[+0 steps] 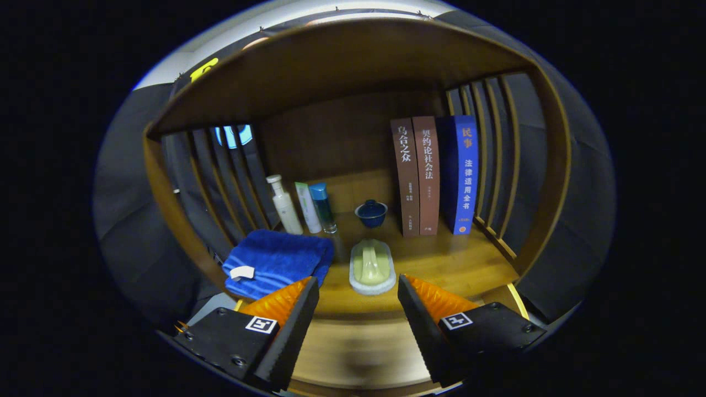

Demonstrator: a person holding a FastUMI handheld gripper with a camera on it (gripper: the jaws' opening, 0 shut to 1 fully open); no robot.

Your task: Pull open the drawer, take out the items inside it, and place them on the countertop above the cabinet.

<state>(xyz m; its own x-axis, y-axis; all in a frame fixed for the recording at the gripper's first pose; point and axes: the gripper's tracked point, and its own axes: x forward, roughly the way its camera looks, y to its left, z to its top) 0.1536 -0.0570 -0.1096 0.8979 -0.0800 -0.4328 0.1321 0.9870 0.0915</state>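
My gripper (357,309) stands with fingers apart, holding nothing; a pale scrubbing brush (372,266) lies just ahead on the countertop (458,264).

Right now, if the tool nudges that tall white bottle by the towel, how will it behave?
The white bottle would probably tip easily: it stands tall and narrow, already leaning. It would likely knock the neighbouring tube, which stands close beside it. Its smooth surface looks slippery. The open tool holds nothing, well short of it.
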